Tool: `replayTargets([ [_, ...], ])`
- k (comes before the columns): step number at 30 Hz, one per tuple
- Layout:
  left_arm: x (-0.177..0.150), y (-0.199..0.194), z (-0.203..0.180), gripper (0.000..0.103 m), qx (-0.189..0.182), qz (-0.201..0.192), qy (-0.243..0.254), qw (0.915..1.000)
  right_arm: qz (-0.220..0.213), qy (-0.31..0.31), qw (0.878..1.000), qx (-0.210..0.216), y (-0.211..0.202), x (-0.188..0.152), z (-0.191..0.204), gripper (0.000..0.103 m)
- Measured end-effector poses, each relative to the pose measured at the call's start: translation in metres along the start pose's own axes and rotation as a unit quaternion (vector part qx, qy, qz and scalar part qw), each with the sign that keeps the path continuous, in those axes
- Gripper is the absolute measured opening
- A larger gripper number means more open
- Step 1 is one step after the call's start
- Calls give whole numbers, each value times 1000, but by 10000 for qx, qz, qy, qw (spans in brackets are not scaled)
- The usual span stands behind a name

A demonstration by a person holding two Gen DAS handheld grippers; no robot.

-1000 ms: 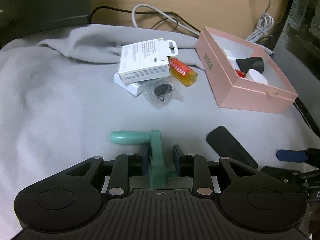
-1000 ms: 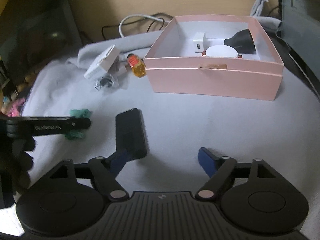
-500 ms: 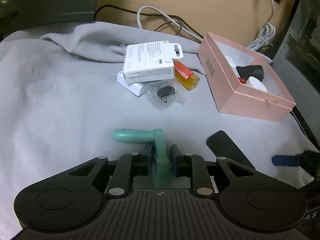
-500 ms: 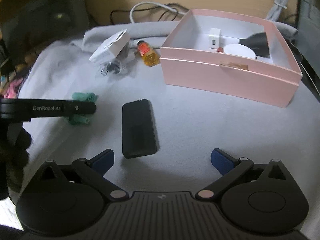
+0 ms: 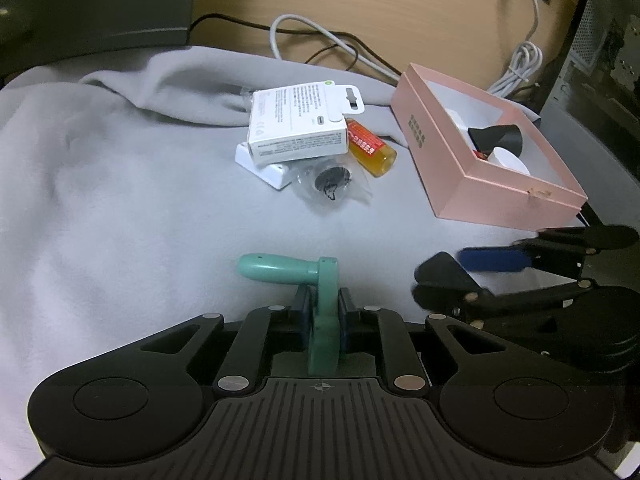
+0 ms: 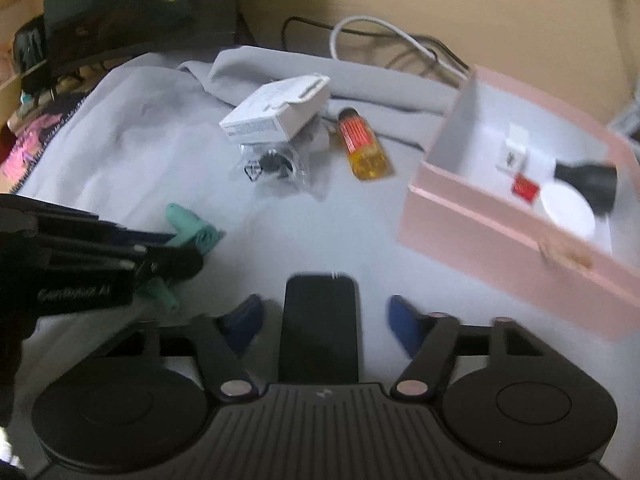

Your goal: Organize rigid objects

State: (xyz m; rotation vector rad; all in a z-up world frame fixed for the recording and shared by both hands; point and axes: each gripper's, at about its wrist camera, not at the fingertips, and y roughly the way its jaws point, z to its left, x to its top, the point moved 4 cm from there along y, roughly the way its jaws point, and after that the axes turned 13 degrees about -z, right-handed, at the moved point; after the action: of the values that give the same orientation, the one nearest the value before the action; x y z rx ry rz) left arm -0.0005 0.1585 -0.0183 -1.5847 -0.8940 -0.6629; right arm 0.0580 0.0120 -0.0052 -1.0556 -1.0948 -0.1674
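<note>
Right tongs [image 6: 324, 316] closing astride black slab [image 6: 319, 320].

**Both tongs low, side by side**

Our left tongs [image 5: 323, 312] point steeply downward, jaws clamped tight on the green handle [image 5: 322, 304]. Just to the right, our right tongs [image 6: 322, 320] also tilt down; their jaws are closing around the flat black device [image 6: 320, 320], and their blue pads [image 6: 404, 326] do not touch it yet.

bare cloth [image 5: 120, 208] left, pink box [image 5: 480, 184] right
</note>
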Motion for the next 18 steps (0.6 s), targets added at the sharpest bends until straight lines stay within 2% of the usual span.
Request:
replayTargets([
  [2,0,0,0,17,13,7,8,10000,44,-125,9999,103,0,4,5,38],
  [5,1,2,-1,18,53,13,-22,10000,84,-269,9995,124,-6,4,8,38],
  [10,2,7,-8,18,237,-35,162,9996,109,-91,9999,12,-32,-4,-3,38],
  [15,3,11,-15,16,297,-80,340,9989,144,251,9988,-402,-66,-19,-30,38],
  [18,-1,6,-25,14,61,-70,591,9982,122,444,9965,-691,-89,-29,-48,38],
])
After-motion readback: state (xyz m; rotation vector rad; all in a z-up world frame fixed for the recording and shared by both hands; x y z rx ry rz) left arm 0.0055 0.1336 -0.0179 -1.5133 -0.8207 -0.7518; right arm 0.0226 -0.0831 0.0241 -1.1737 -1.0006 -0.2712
